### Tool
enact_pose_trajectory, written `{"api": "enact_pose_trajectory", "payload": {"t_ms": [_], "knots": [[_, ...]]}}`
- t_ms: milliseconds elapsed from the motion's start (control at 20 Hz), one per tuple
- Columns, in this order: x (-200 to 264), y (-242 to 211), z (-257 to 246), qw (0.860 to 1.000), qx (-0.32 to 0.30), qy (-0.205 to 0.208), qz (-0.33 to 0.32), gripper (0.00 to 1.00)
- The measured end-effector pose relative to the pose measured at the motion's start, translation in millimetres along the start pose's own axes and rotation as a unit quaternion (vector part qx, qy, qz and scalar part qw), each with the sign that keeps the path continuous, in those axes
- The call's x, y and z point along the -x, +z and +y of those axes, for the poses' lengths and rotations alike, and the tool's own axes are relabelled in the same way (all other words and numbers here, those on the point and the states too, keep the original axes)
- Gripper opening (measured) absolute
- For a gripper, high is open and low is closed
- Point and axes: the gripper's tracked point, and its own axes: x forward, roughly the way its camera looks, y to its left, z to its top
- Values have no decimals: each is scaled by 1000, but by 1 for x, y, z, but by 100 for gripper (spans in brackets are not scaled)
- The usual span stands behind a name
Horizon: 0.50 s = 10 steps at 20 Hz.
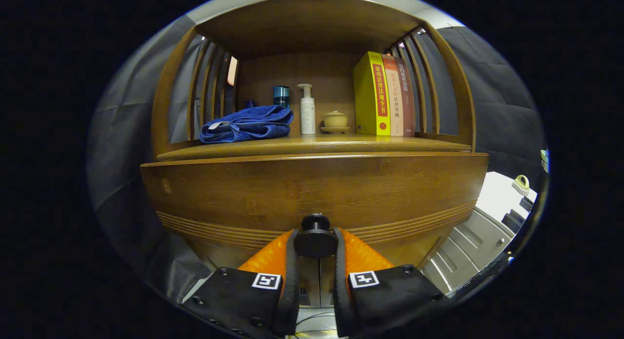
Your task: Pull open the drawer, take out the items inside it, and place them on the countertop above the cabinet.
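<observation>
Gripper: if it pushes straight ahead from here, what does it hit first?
The gripper already has the drawer's round knob between its fingers, seemingly pressed on both sides. Straight on, it would drive the knob into the drawer front just behind.

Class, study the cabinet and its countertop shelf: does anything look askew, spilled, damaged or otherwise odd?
Only the blue towel stands out: it lies loosely crumpled on the countertop, while the pump bottle, lidded cup and books stand upright. The gripper closes on the drawer knob. Nothing looks spilled or damaged.
</observation>
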Motion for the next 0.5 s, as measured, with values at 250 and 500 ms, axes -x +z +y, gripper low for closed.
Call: {"api": "enact_pose_trajectory", "payload": {"t_ms": [250, 500], "knots": [[45, -12, 0, 1000, 5, -2, 6, 38], [78, -30, -1, 1000, 9, -3, 21, 38]]}}
